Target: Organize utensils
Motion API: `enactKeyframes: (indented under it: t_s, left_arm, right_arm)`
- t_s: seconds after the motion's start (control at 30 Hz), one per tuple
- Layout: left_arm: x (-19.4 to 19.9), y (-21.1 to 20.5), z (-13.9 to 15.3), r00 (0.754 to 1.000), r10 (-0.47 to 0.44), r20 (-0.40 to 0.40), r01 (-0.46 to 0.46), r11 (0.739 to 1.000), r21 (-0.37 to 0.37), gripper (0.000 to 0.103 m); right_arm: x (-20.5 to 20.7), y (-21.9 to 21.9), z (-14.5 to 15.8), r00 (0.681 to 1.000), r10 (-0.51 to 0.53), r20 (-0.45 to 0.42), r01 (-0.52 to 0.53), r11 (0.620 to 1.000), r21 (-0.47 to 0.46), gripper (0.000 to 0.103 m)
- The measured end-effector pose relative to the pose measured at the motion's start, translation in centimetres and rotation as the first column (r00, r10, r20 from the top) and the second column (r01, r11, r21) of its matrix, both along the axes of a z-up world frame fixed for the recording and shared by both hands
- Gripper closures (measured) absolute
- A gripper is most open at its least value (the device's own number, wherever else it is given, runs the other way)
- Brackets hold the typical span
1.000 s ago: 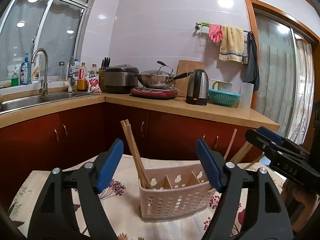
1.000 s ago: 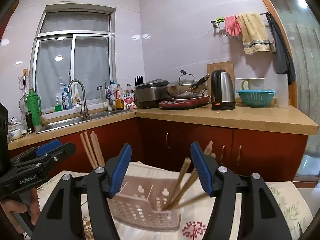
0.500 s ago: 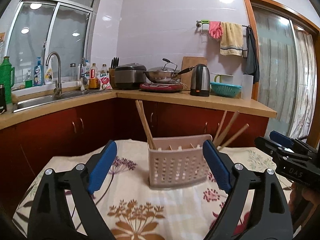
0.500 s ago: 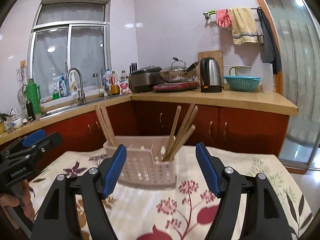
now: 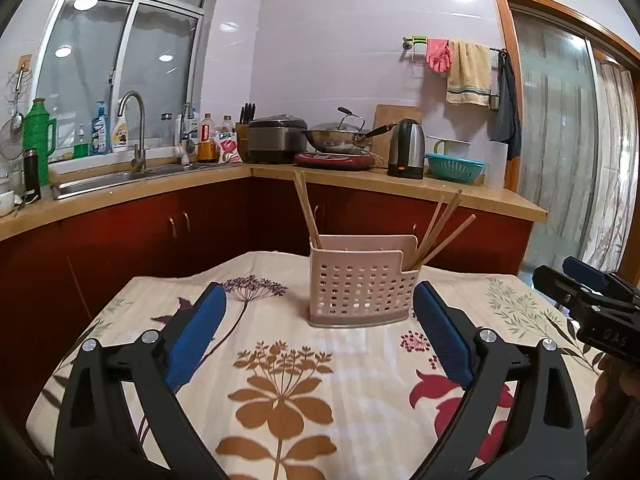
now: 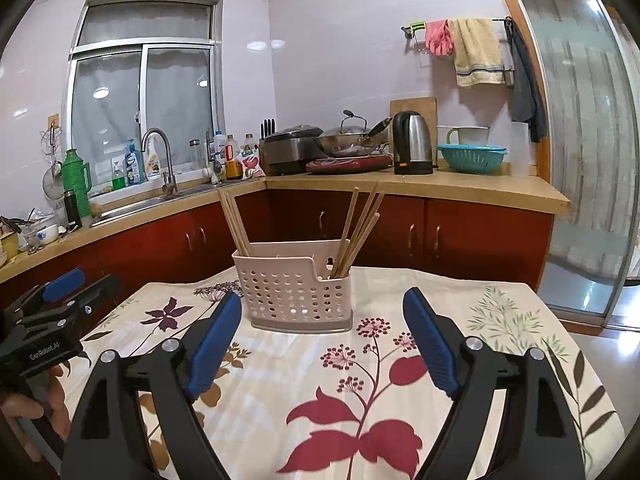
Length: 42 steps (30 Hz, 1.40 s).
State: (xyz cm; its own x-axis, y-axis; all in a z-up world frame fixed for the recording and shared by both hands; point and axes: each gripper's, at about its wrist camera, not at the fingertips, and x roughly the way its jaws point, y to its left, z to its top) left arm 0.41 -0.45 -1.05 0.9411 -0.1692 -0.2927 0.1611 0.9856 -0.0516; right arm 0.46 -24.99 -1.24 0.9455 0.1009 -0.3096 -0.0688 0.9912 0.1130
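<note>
A beige perforated utensil holder [image 5: 362,286] stands on the floral-clothed table [image 5: 280,380]. Wooden chopsticks stand in its left end [image 5: 306,210] and several lean in its right end [image 5: 440,228]. My left gripper [image 5: 320,334] is open and empty, a little in front of the holder. My right gripper [image 6: 322,334] is open and empty, also in front of the holder [image 6: 294,286], whose chopsticks show at left [image 6: 236,220] and right [image 6: 360,228]. Each gripper shows in the other view: the right one [image 5: 592,300], the left one [image 6: 52,304].
A red-fronted kitchen counter [image 5: 400,184] runs behind the table with a sink [image 5: 120,176], rice cooker, wok, kettle [image 5: 408,152] and teal basket. A glass door [image 6: 588,140] is at the right. The table's edges drop off at left and right.
Both grippers have drawn back and up from the holder, which now looks smaller and farther away. Both stay open and empty. The chopsticks stay in the holder.
</note>
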Motion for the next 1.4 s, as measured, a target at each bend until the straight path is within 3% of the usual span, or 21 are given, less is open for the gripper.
enactKeyframes:
  t_s: [0.43,1.4]
  left_arm:
    - [-4.4,-0.2,1.8,0.999,0.012,0.031,-0.012,1.000,-0.008,0.005]
    - [-4.3,0.2,1.2,1.000,0.030,-0.003,-0.030,0.999,-0.022,0.005]
  right_arm:
    - [-3.5,0.2,0.9,1.000,-0.010,0.009,0.010,1.000,-0.004,0.020]
    - [-4.3,0.6,1.3,0.999,-0.004,0.038,0.004,1.000,-0.017,0.019]
